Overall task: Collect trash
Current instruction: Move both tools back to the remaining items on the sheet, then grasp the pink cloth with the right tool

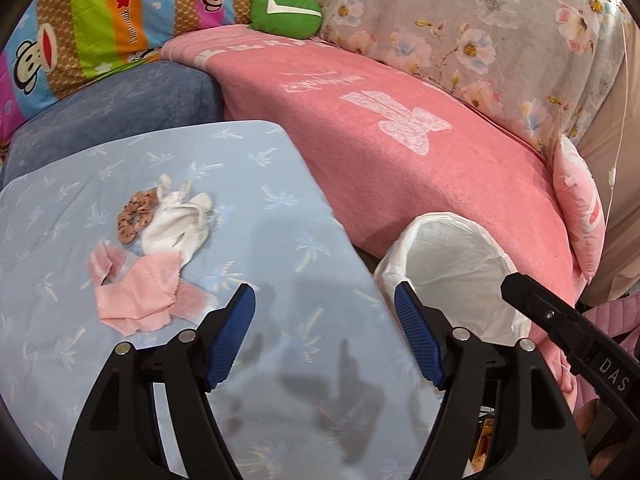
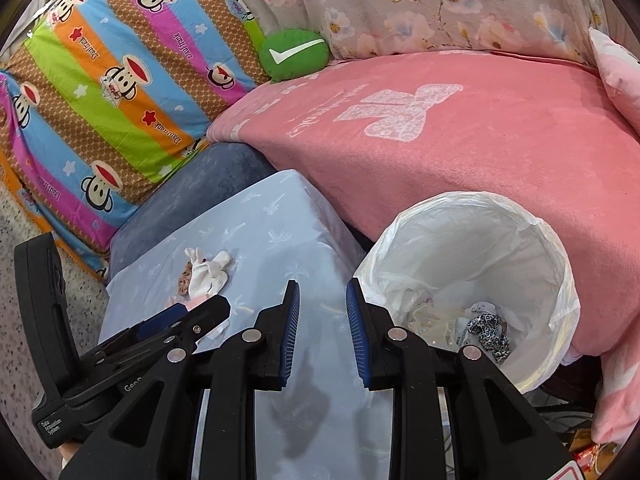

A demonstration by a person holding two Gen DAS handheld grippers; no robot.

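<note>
A white crumpled cloth (image 1: 178, 222), a brown scrunchie (image 1: 134, 216) and pink fabric scraps (image 1: 136, 292) lie together on the light blue cushion (image 1: 260, 216). My left gripper (image 1: 324, 316) is open and empty above the cushion, to the right of the scraps. The bin with a white liner (image 1: 448, 248) stands right of the cushion. My right gripper (image 2: 322, 316) is open and empty above the cushion's right edge, just left of the bin (image 2: 536, 240). Trash, including a leopard-print piece (image 2: 490, 336), lies inside the bin. The white cloth (image 2: 208, 274) also shows in the right wrist view.
A pink blanket (image 1: 400, 152) covers the bed behind the bin. A striped monkey-print pillow (image 2: 112, 112), a green round cushion (image 2: 294, 54) and a floral quilt (image 2: 440, 8) lie at the back. A dark blue cushion (image 1: 120, 108) sits behind the light blue one.
</note>
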